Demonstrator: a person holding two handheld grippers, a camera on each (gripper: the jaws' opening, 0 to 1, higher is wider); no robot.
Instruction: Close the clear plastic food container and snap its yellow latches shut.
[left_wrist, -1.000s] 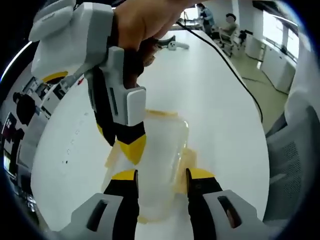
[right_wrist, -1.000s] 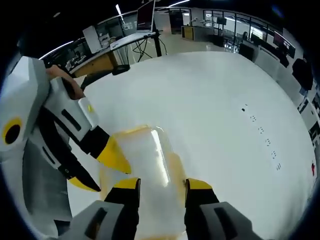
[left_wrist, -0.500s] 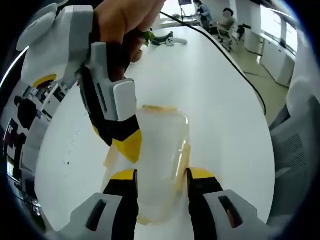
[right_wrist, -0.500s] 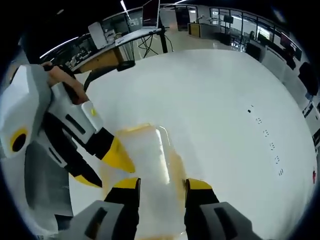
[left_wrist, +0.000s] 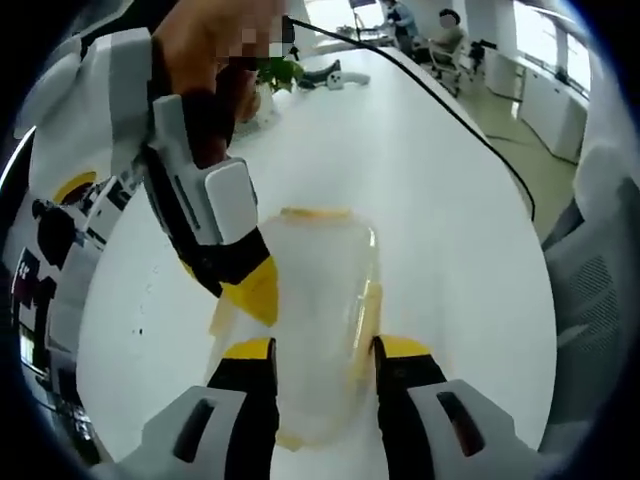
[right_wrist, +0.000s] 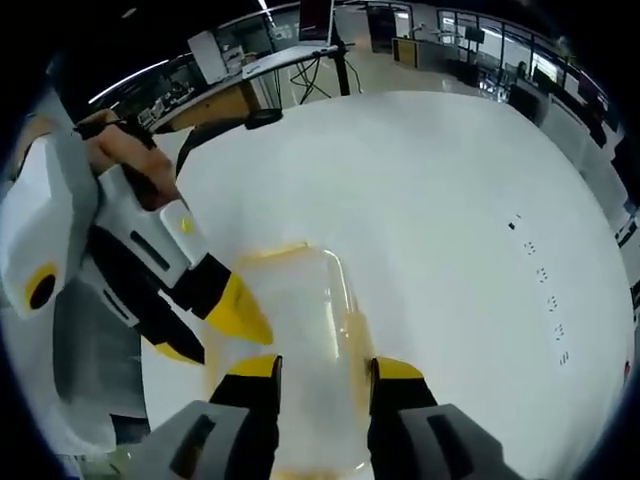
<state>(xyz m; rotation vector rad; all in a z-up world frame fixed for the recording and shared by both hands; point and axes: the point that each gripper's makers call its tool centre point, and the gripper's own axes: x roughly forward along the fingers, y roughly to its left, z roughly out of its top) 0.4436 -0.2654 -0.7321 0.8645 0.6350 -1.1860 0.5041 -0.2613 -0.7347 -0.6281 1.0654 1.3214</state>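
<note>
The container (left_wrist: 322, 300) sits on the white tabletop (left_wrist: 440, 200) with its lid down, framed between both sets of fingers. In the left gripper view the left gripper (left_wrist: 322, 352) straddles the near end, fingers spread on either side of the box and not clamped on it. The right gripper (left_wrist: 240, 285) comes in from the left side of that view, its yellow tips pressed close to the box's long edge, beside a yellow latch (left_wrist: 222, 318); whether they are parted or closed I cannot tell from there. In the right gripper view its own fingers (right_wrist: 262, 368) stand apart around the box.

To my eye the latching is under way. It would go best with one gripper steadying the box while the other pushes each latch squarely toward the wall until it seats, not sliding the box across the smooth top.

The tabletop is wide, round-edged and bare nearby. Beyond it are a cable (left_wrist: 450, 110), desks, monitors, and seated people (left_wrist: 445, 30) at the far end.
</note>
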